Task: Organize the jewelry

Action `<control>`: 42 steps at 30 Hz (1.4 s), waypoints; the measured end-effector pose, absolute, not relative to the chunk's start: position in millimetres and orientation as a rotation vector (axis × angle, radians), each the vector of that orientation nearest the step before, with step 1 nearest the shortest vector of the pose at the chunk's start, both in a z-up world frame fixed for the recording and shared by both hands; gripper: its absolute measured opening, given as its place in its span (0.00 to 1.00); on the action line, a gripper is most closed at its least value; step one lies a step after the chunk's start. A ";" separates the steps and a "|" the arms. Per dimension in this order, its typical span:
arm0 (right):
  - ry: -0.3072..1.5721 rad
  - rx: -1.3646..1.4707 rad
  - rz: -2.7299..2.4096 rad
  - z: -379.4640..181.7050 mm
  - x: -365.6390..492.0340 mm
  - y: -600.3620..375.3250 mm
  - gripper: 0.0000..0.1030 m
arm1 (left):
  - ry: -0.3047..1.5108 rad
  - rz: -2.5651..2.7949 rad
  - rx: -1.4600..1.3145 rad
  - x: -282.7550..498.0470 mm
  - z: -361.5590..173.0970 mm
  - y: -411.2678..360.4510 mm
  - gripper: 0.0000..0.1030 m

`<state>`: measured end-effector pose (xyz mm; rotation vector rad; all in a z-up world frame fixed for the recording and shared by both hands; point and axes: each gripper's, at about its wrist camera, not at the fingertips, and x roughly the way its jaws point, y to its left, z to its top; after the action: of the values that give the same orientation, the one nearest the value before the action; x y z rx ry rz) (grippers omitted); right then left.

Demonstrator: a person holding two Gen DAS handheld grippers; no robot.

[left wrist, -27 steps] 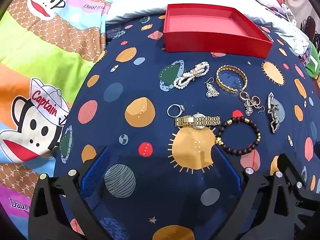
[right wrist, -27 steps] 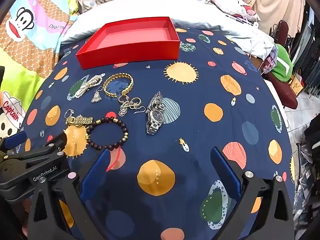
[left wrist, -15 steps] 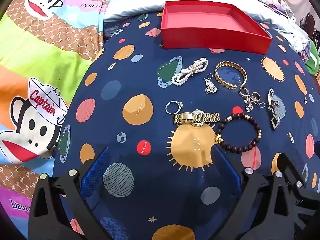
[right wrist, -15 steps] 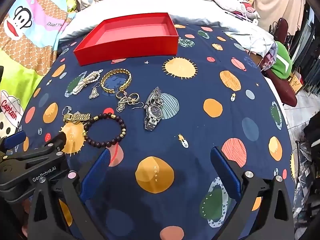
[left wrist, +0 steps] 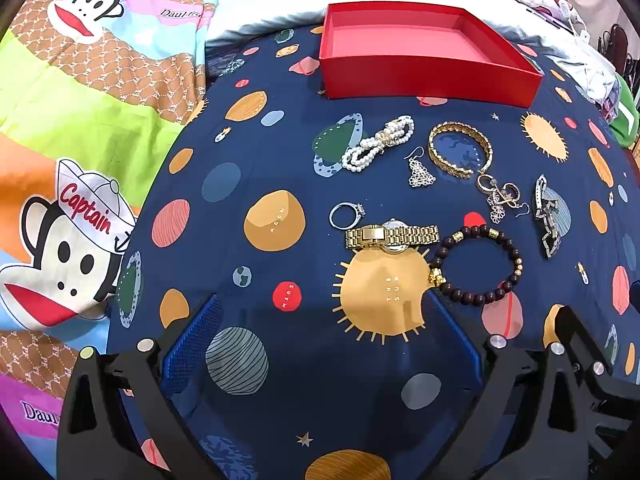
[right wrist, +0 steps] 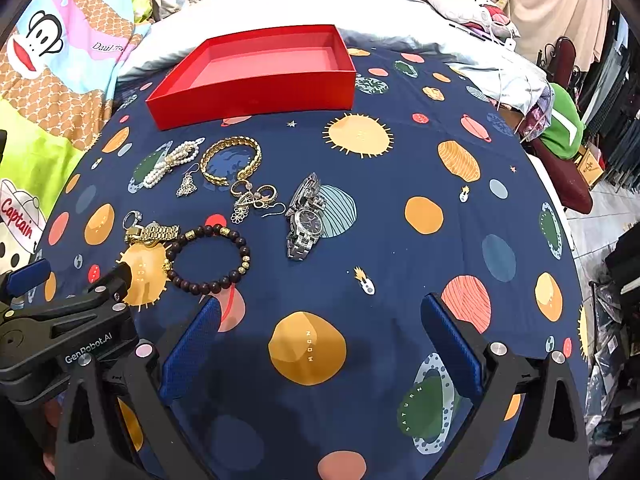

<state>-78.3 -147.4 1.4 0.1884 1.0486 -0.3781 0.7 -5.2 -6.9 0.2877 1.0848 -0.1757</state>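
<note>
Dial of silver watch [right wrist: 306,216] faces right view only.

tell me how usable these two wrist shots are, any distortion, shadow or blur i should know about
Left wrist view: strong fisheye bend, black corners; a soft shadow dims the cloth between the open left gripper; the gold watch is sharp. Right wrist view: same curvature; a shadow dims the cloth near the open right gripper; the silver watch is crisp, while clutter at the right edge is squeezed.

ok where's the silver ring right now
In the left wrist view the silver ring lies on the navy planet-print cloth, just up-left of the gold watch and right of the orange moon print, below the pearl bracelet.
</note>
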 end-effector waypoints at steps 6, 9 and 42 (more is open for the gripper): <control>1.050 0.187 -0.378 1.0 -78.5 -147.5 0.95 | 1.087 -0.176 0.287 0.8 -7.2 -5.3 0.94; 1.051 0.188 -0.378 1.0 -78.3 -147.3 0.95 | 1.088 -0.177 0.287 0.8 -7.3 -5.2 0.94; 1.051 0.188 -0.379 0.5 -78.8 -147.1 0.95 | 1.093 -0.178 0.291 0.0 -12.1 -3.8 0.94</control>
<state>-78.8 -147.1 0.5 0.1877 1.0514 -0.3793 0.0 -3.8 -12.1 0.2909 1.0929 -0.1779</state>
